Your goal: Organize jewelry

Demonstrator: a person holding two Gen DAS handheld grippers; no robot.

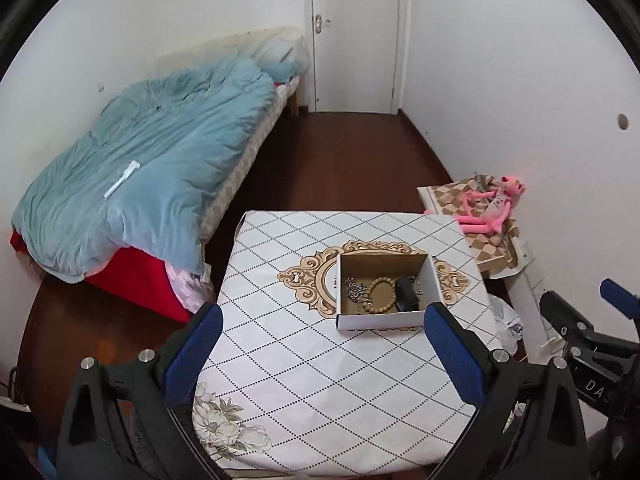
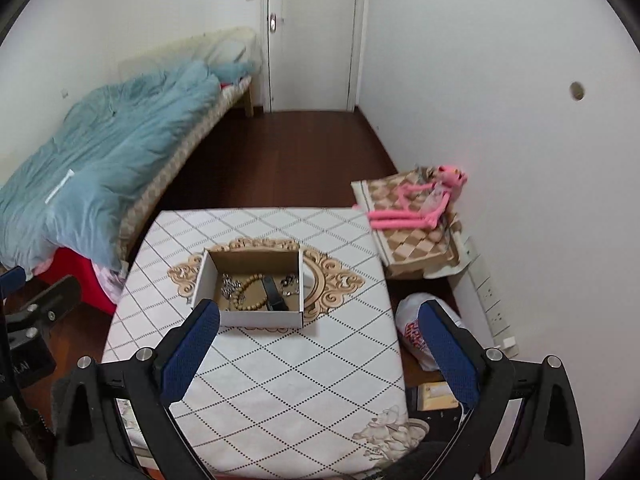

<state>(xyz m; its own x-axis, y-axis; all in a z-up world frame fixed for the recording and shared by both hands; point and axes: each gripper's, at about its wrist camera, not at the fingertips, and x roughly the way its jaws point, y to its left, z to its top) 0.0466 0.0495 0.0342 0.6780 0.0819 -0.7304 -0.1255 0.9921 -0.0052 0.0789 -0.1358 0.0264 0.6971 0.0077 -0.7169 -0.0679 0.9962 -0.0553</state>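
On the middle of a small table (image 1: 304, 368) covered in a white cloth with a dotted diamond grid sits an open cardboard box (image 1: 384, 322), white outside and brown inside, resting over a gold scrolled medallion printed on the cloth. In the left wrist view its long axis runs left to right, with the near wall facing the camera. Inside lie a wooden bead bracelet (image 1: 380, 294) near the centre, a tangle of silver chain (image 1: 356, 290) to its left, and a black object (image 1: 408, 294) to its right, touching or overlapping the bracelet; what it is cannot be told. In the right wrist view the black object (image 2: 274, 294) is a longish piece, pointing from the far wall towards the near right corner, with more silver jewelry (image 2: 289, 283) beyond it.

The left gripper (image 1: 322, 356) hangs above the near part of the table, its blue-padded jaws spread wide and holding nothing. The right gripper (image 2: 320, 354) is likewise released and empty, its left finger just in front of the box's near left corner.

The room has a dark wooden floor (image 1: 352, 160), white walls and a closed white door (image 1: 354, 36) at the far end. A bed with a rumpled blue quilt (image 1: 152, 160) lies along the left. To the table's right, a pink plush toy (image 1: 494, 204) lies on a checkered cloth (image 1: 488, 240), and a white plastic bag (image 2: 416, 330) sits on the floor below.
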